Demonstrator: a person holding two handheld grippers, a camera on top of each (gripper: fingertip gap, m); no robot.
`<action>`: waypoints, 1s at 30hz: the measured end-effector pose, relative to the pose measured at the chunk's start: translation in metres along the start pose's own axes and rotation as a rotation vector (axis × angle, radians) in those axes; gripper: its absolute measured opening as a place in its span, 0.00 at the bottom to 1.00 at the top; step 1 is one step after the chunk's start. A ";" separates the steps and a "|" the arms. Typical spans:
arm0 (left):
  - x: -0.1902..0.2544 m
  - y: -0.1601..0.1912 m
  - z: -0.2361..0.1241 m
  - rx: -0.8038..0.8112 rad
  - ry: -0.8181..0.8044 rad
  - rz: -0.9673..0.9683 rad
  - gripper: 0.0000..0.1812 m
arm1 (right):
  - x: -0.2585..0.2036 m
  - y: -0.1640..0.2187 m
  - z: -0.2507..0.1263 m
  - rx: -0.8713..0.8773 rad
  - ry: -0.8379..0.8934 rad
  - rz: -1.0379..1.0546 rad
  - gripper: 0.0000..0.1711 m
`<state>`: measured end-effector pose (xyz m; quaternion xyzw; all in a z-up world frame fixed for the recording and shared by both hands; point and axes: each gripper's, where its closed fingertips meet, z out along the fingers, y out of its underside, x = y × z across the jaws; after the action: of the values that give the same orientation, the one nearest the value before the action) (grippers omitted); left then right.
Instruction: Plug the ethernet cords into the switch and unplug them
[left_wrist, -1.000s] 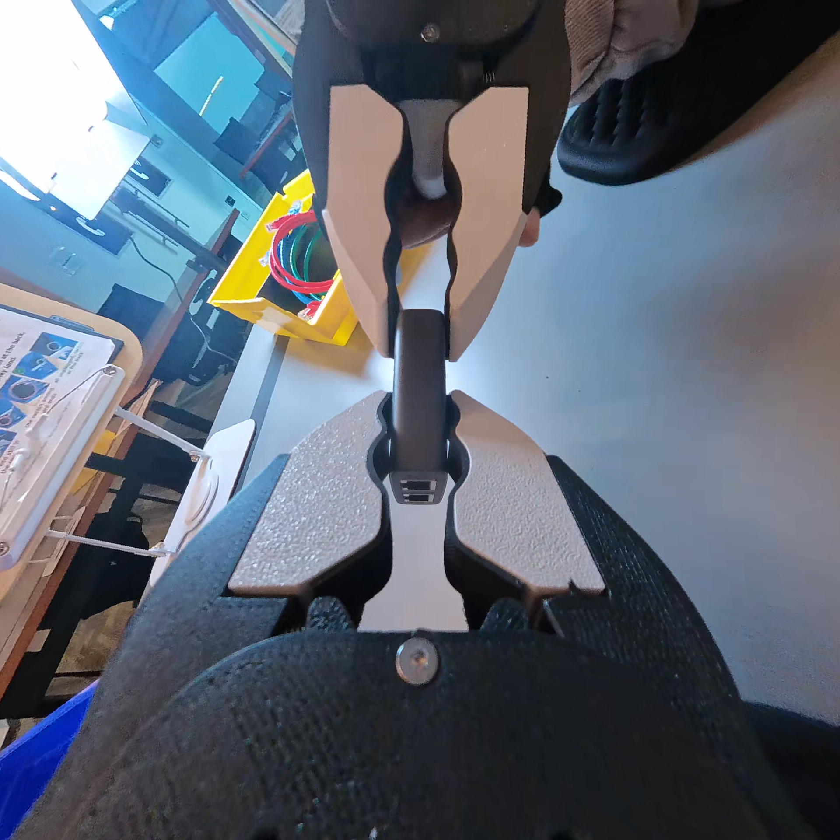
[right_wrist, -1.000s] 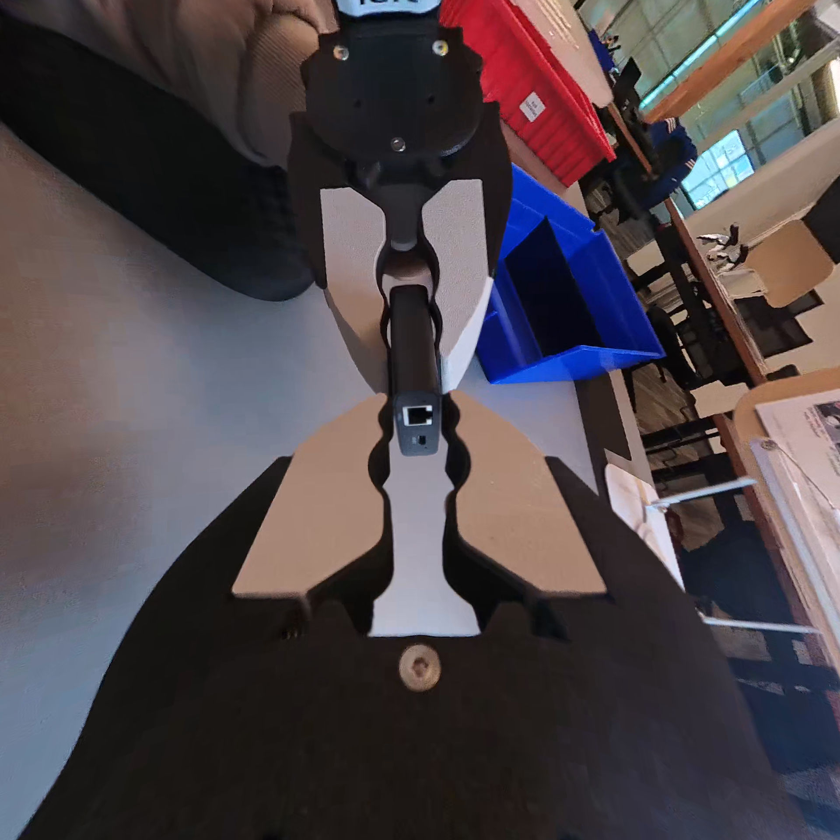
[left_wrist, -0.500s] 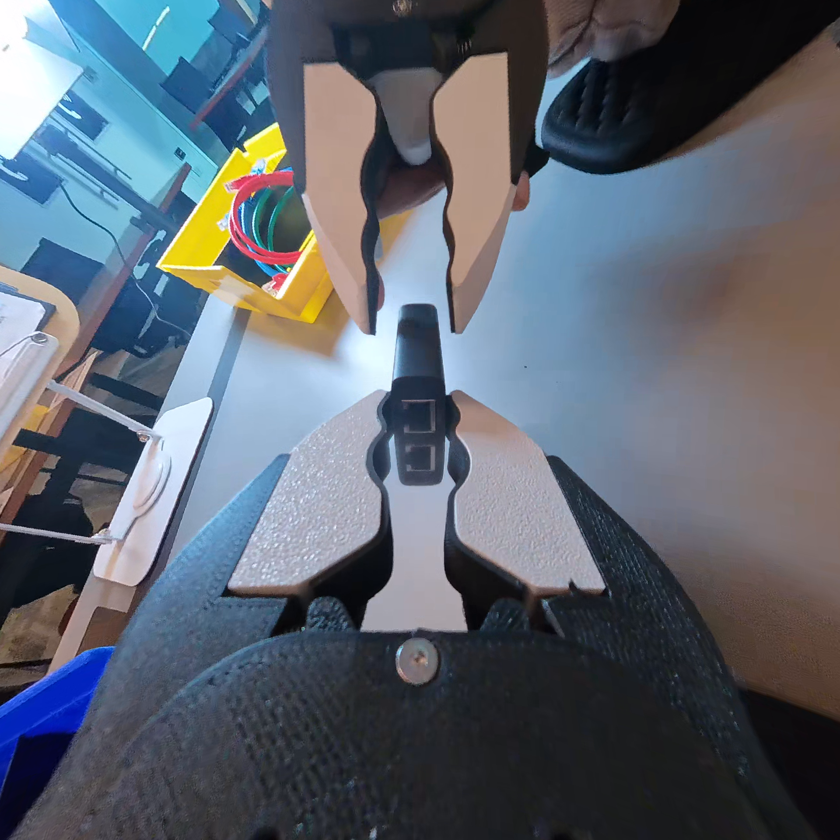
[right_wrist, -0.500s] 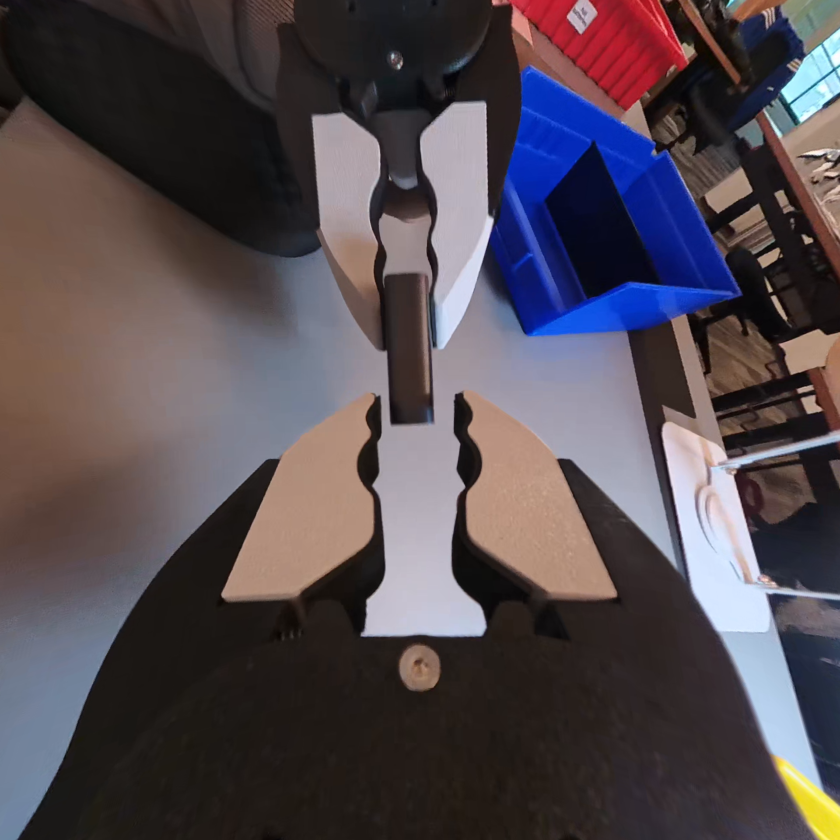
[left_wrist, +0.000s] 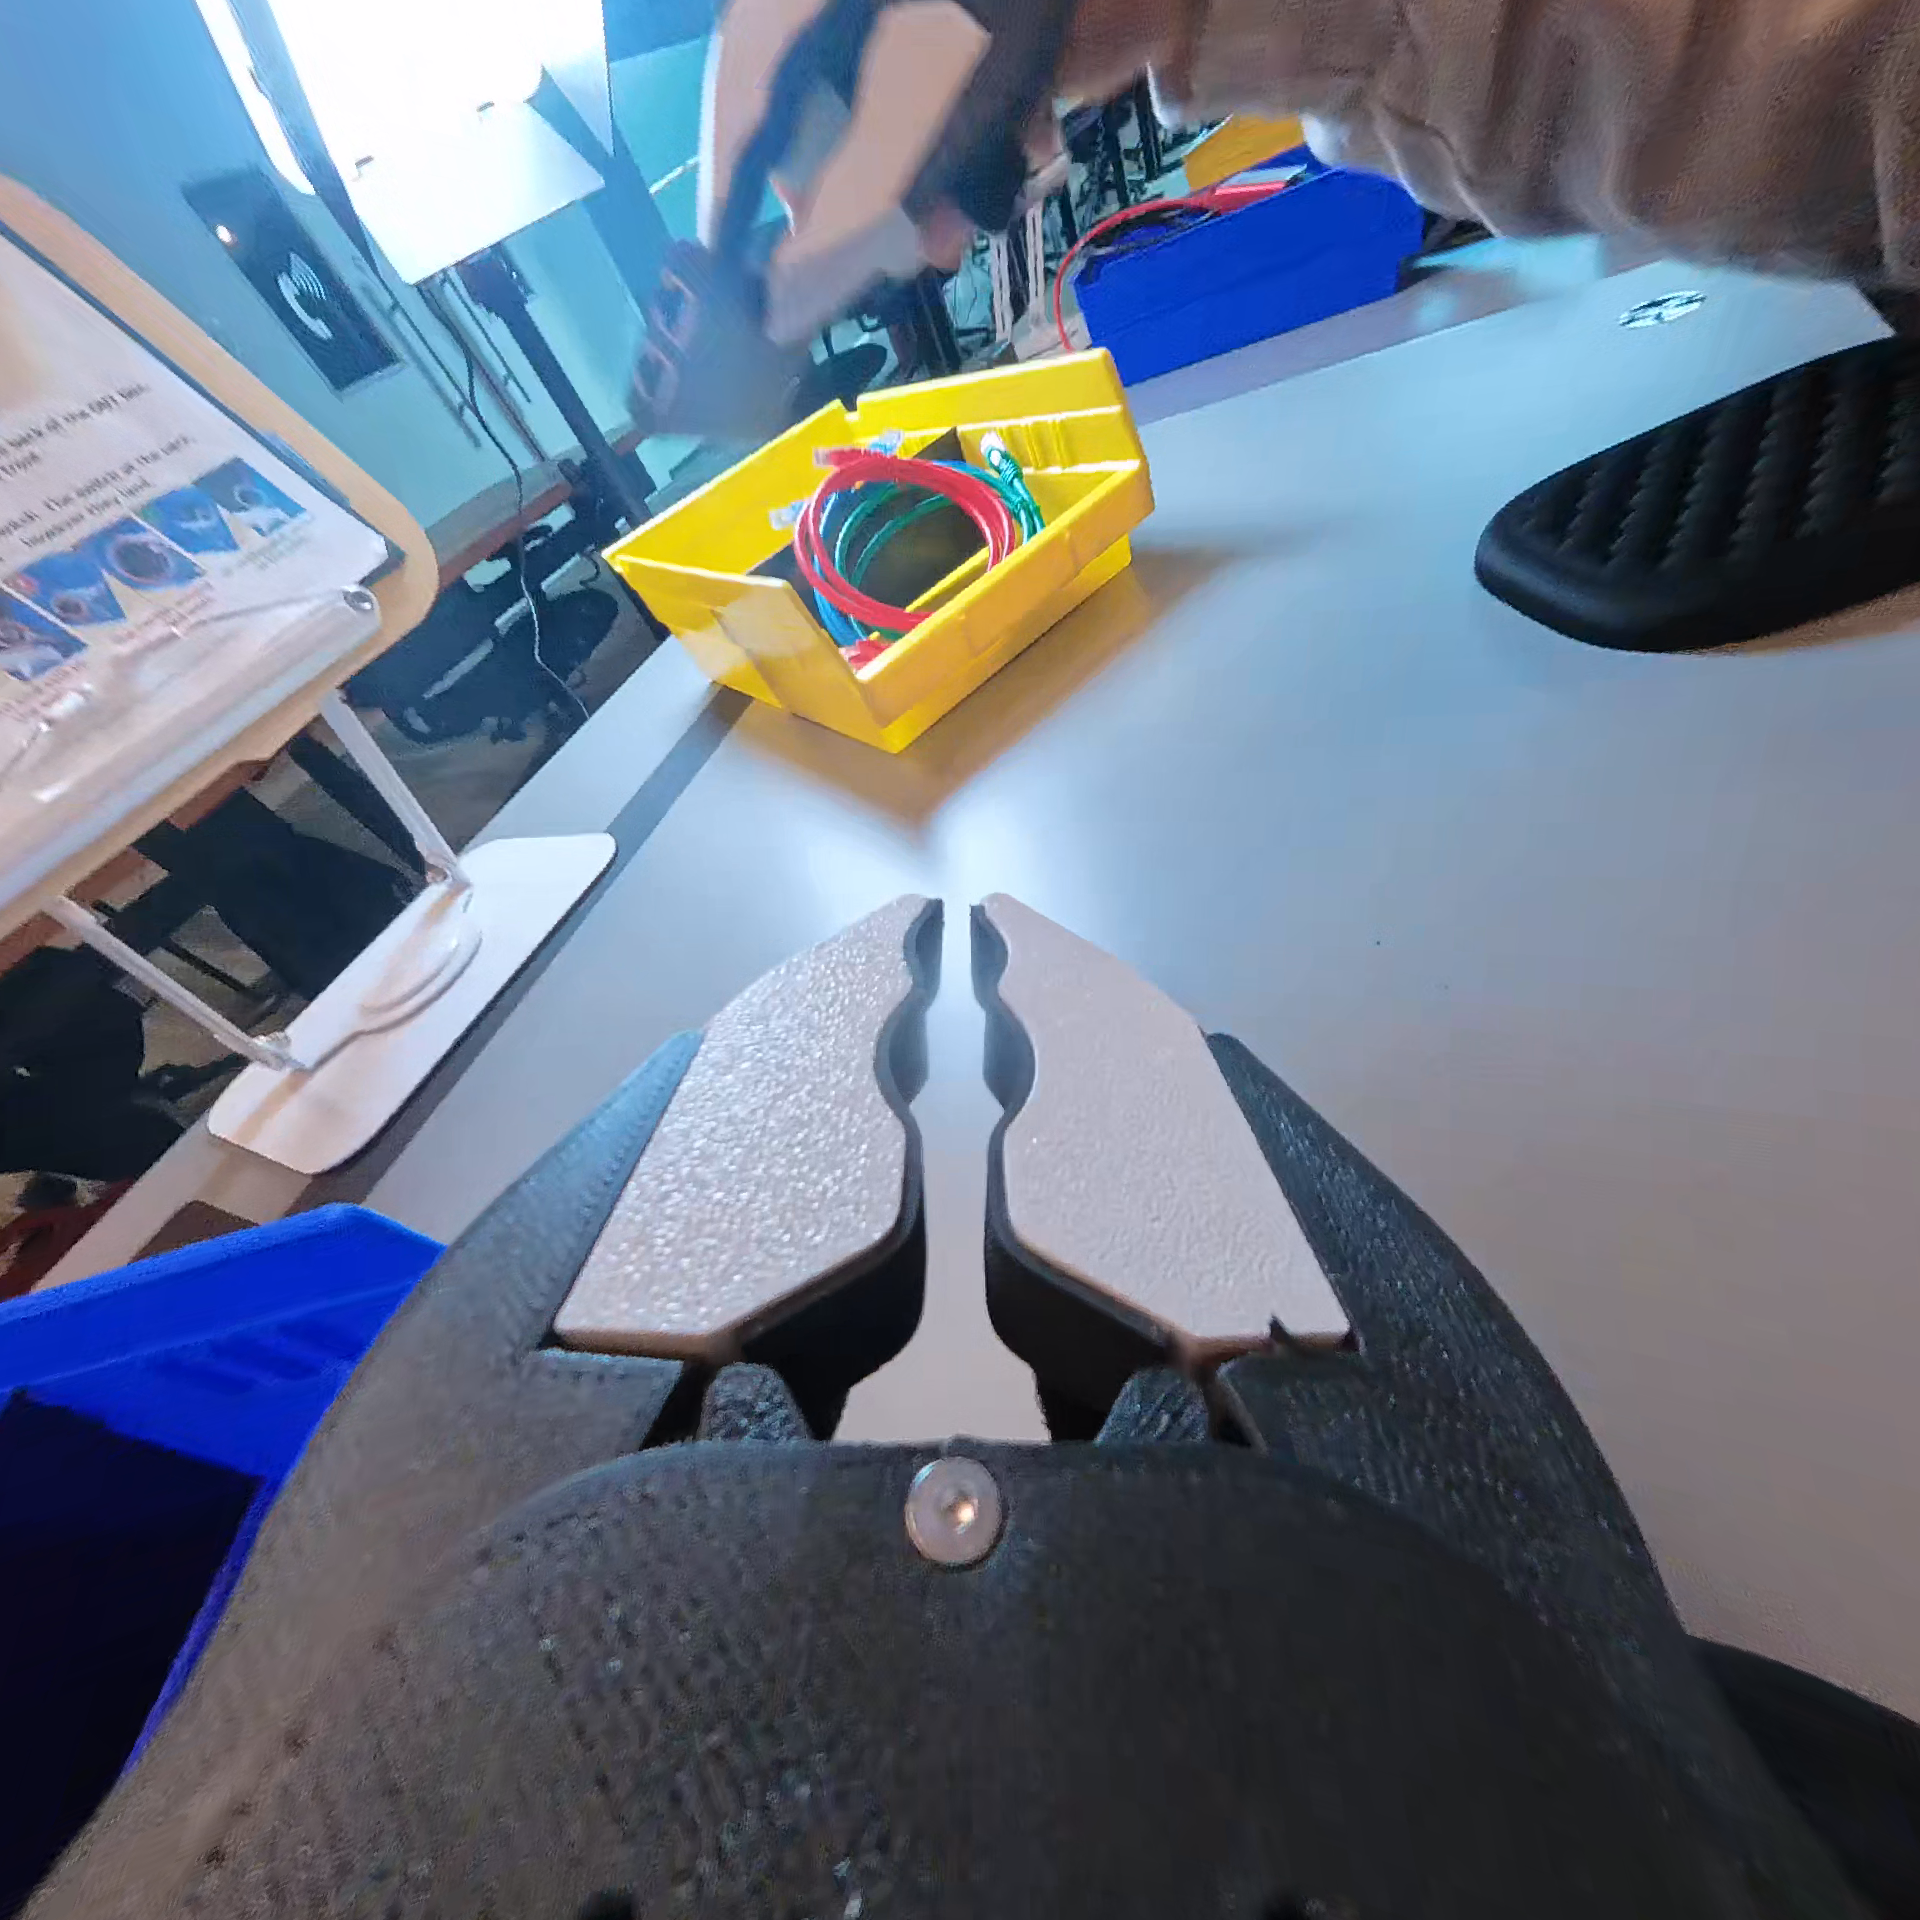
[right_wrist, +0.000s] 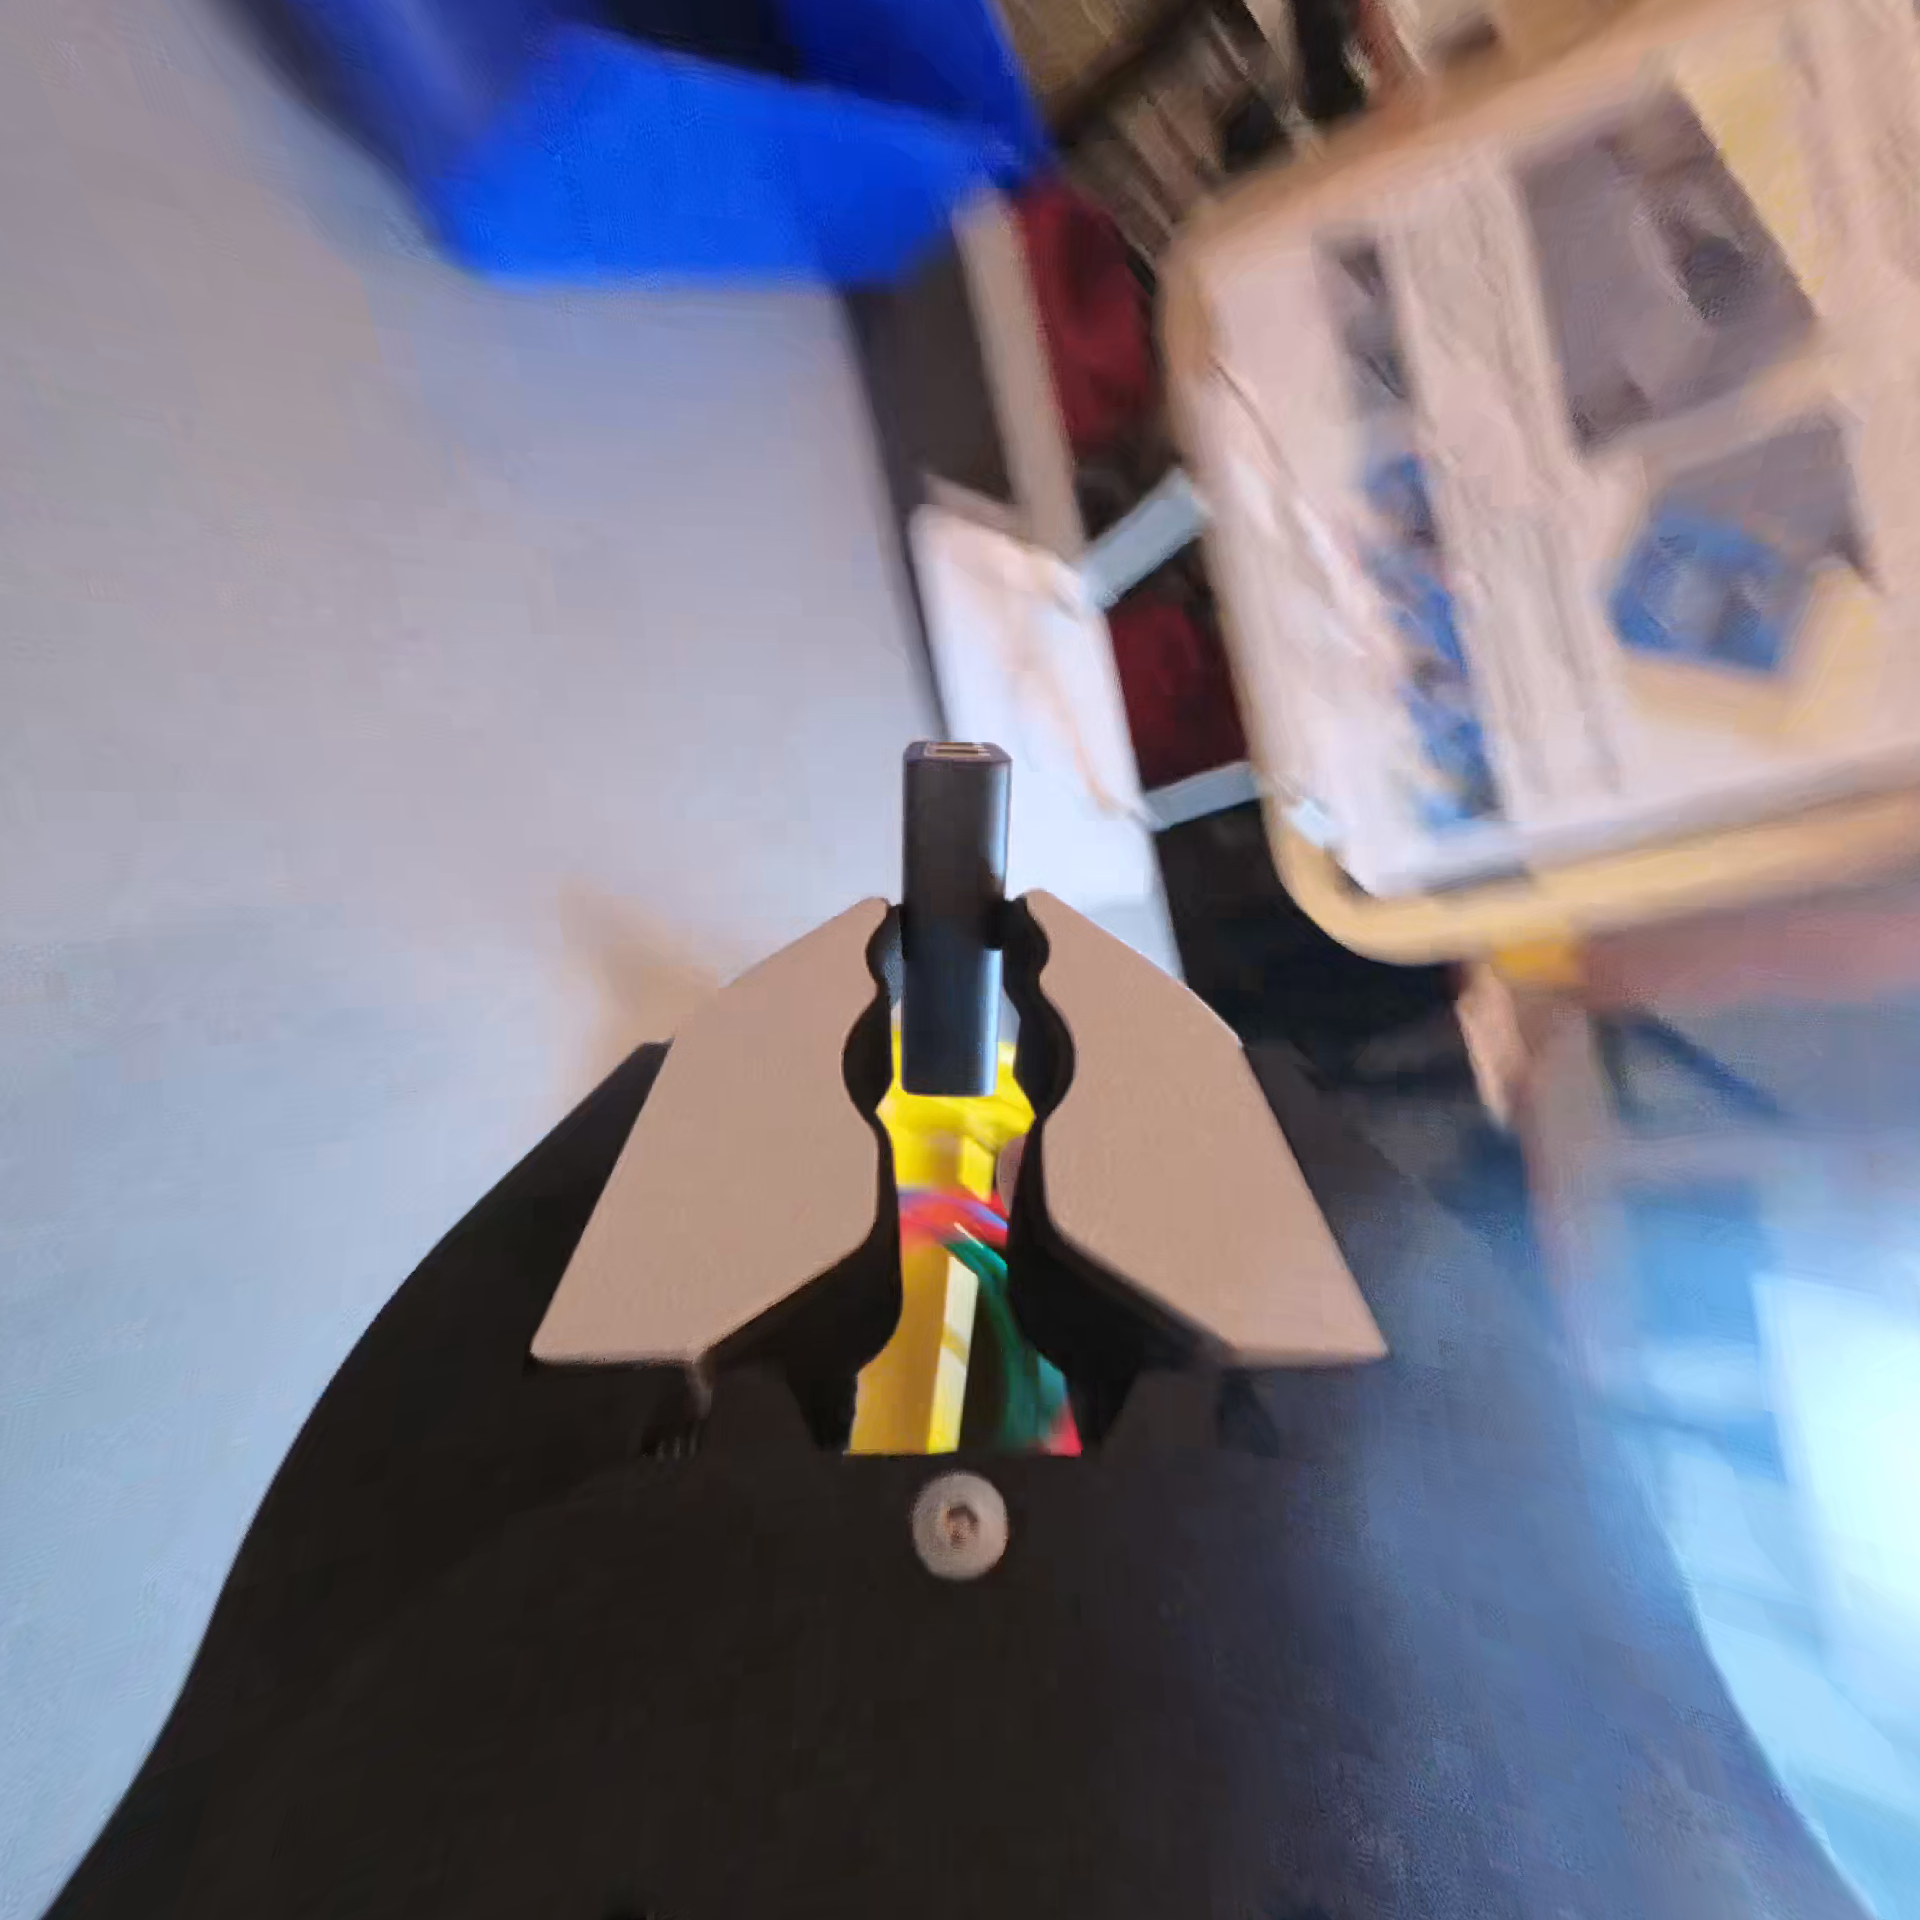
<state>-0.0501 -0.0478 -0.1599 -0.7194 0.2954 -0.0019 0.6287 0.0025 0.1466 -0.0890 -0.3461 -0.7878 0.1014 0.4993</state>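
Observation:
My left gripper (left_wrist: 956, 920) is shut and empty, low over the grey table (left_wrist: 1351, 935). My right gripper (right_wrist: 954, 914) is shut on the small black switch (right_wrist: 954, 831), which sticks out past its fingertips. It hangs above the yellow bin (right_wrist: 935, 1132), and the cords (right_wrist: 966, 1226) show through the gap between its fingers. In the left wrist view the yellow bin (left_wrist: 997, 665) holds coiled red, green and blue ethernet cords (left_wrist: 904, 540). The right gripper (left_wrist: 821, 208) is a blur above and behind that bin.
A blue bin (left_wrist: 156, 1351) sits close at my left, another blue bin (left_wrist: 1247, 260) far back. A black padded armrest (left_wrist: 1714, 520) overhangs the table at right. A document stand (left_wrist: 156, 540) with a white base (left_wrist: 416, 997) stands at the table's left edge. The gap from one gripper's tips to the other's is roughly 20 cm.
The left gripper let go of the switch, drew back and closed. The right gripper took the switch and swung it fast over the yellow bin.

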 end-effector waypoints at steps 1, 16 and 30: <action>0.000 0.004 0.001 -0.011 0.005 -0.005 0.03 | 0.034 0.028 0.001 -0.085 0.081 0.016 0.11; 0.032 0.038 0.023 -0.136 0.141 0.019 0.02 | 0.127 0.276 0.112 -0.646 -0.011 0.282 0.11; 0.048 0.049 0.027 -0.161 0.224 0.001 0.01 | 0.092 0.293 0.150 -0.661 -0.253 0.323 0.21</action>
<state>-0.0209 -0.0459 -0.2274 -0.7627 0.3634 -0.0582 0.5318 -0.0203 0.4510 -0.2437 -0.5926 -0.7687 -0.0388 0.2375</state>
